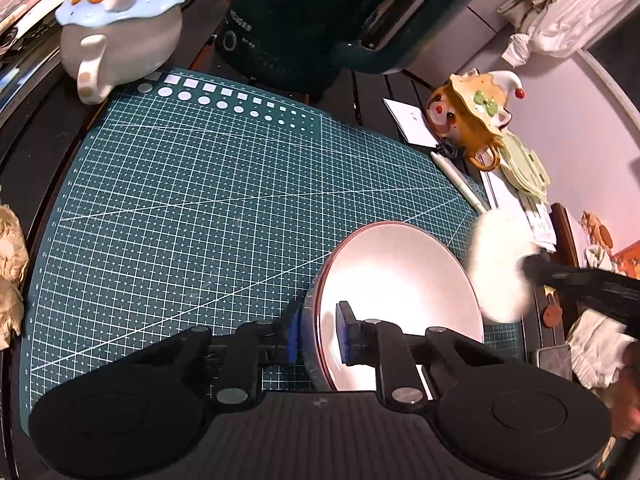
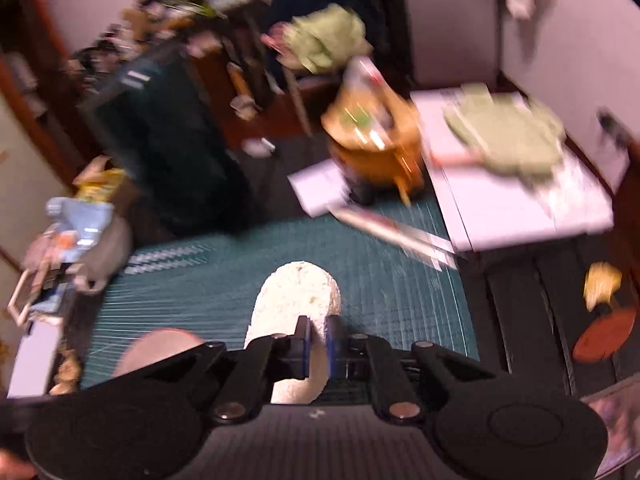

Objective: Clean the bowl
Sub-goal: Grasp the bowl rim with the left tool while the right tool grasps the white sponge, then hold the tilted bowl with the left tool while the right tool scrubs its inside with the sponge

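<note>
The bowl (image 1: 400,300), white inside with a reddish rim line, is held tilted over the near right part of the green cutting mat (image 1: 192,208), its open face turned to the right. Its wall is pinched by the left gripper (image 1: 318,332): one blue-padded finger is pressed against the outside and the other against the inside, close to the rim. A round white fluffy pad (image 1: 500,268) is seen just beside the bowl's far right rim, blurred, and whether it touches the rim cannot be told. In the right wrist view the same pad (image 2: 298,300) is clamped between the blue pads of the right gripper (image 2: 318,344), whose fingers are drawn close together on it; a pale edge of the bowl (image 2: 160,346) is shown low on the left of that view, which is smeared by motion. Beyond the mat, a white mug with a blue frilled lid (image 1: 116,28) is placed at the far left corner, a dark green appliance (image 1: 320,20) at the far edge, and an orange figure-shaped mug (image 1: 472,116) at the far right, next to a white pen (image 1: 456,180) and loose papers (image 1: 408,120). Crumpled tan paper (image 1: 10,272) is visible at the left edge.
</note>
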### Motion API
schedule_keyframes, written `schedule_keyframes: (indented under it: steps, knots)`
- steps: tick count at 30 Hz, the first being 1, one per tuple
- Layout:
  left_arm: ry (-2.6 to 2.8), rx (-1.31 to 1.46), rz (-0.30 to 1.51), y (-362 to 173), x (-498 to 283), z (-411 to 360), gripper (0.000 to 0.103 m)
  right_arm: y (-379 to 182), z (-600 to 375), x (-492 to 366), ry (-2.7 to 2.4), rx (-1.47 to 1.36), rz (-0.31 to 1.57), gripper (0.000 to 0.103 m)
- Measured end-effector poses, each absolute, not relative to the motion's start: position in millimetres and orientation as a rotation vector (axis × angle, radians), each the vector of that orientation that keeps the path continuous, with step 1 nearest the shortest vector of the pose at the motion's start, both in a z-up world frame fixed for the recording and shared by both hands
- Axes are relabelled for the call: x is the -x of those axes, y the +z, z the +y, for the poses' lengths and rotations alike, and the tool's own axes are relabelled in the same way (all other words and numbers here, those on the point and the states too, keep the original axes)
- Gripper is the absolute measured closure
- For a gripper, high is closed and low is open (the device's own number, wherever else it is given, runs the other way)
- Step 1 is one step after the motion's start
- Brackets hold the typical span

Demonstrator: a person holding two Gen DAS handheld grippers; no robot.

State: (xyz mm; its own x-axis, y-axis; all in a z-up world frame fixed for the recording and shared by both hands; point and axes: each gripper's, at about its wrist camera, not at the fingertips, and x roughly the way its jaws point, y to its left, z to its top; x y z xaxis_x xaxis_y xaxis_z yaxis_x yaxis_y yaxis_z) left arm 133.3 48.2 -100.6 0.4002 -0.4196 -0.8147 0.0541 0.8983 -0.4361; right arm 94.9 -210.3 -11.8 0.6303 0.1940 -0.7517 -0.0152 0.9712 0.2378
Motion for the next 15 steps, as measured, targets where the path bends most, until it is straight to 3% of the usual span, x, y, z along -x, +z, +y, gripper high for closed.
schedule_keyframes:
  steps: [10, 15]
  knots:
    - [-0.288, 0.388, 1.116, -102, -131, 48, 0.092, -14, -127, -86, 0.258, 0.018, 0.945, 0.095]
    - [-0.295, 0.411, 1.117, -103, -132, 51, 0.092, -26, -117, -88, 0.28, 0.055, 0.921, 0.09]
